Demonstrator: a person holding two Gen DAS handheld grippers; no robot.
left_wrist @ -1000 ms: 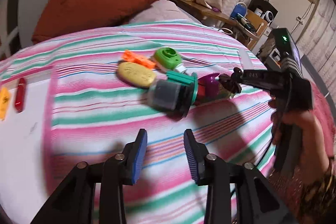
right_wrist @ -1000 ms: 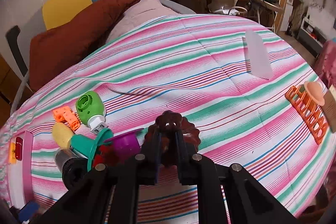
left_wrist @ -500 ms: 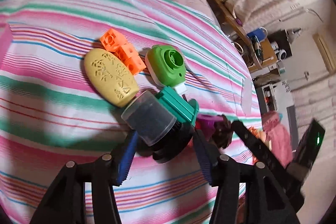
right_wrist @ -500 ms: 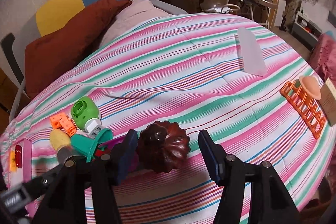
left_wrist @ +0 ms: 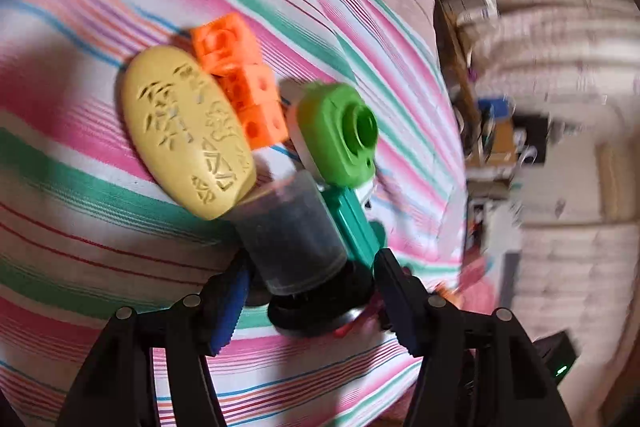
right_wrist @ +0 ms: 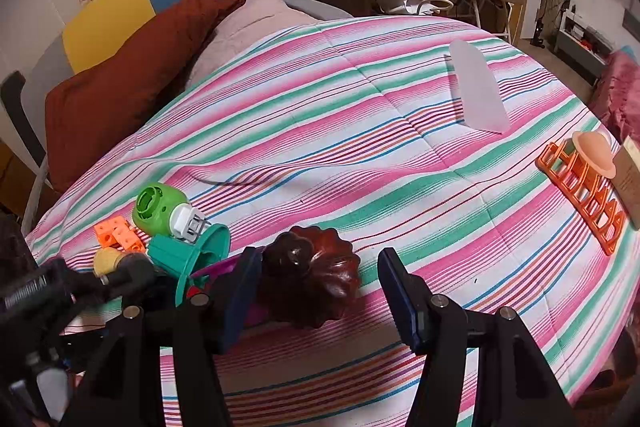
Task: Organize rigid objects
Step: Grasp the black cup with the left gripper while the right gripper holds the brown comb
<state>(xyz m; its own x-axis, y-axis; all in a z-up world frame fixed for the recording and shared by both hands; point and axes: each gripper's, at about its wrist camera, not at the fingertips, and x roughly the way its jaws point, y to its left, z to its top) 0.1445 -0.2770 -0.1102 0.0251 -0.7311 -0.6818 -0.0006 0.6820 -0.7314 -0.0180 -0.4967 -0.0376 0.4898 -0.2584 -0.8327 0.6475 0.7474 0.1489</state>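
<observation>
Two claws work over a bed covered by a striped quilt (right_wrist: 360, 115) in pink, green and white. The left claw (left_wrist: 310, 301) has just been opening and now stands wide, its jaws on either side of a dark translucent cup (left_wrist: 290, 235) that lies on its side on the quilt; the pads do not press on it, though the left blue pad sits very near its wall. The cup's black base points toward the camera. Touching the cup's far end is a yellow oval piece (left_wrist: 188, 131) with carved marks, and against that lies a row of orange cubes (left_wrist: 240, 83). A green round part (left_wrist: 340, 135) with a hole in its top lies just beside the cubes, and a teal piece (left_wrist: 356, 227) runs along the cup's right side.

The right claw (right_wrist: 316, 297) has its jaws apart around a dark brown fluted mould (right_wrist: 310, 279) that rests on the quilt. The left pad is very near or touching the mould's side, while a clear gap shows between the mould and the right pad, so it is not gripped. A purple piece (right_wrist: 220, 267) peeks out to the mould's left, partly hidden. In the right wrist view the left claw's black body enters from the lower left edge, over the same cluster.

Well apart from the cluster, near the bed's right edge, lie an orange rack (right_wrist: 580, 195) with a peach-coloured disc (right_wrist: 594, 151) resting on its far end, and a frosted white sheet (right_wrist: 476, 95). A rust-brown pillow (right_wrist: 120, 79) sits at the head of the bed.
</observation>
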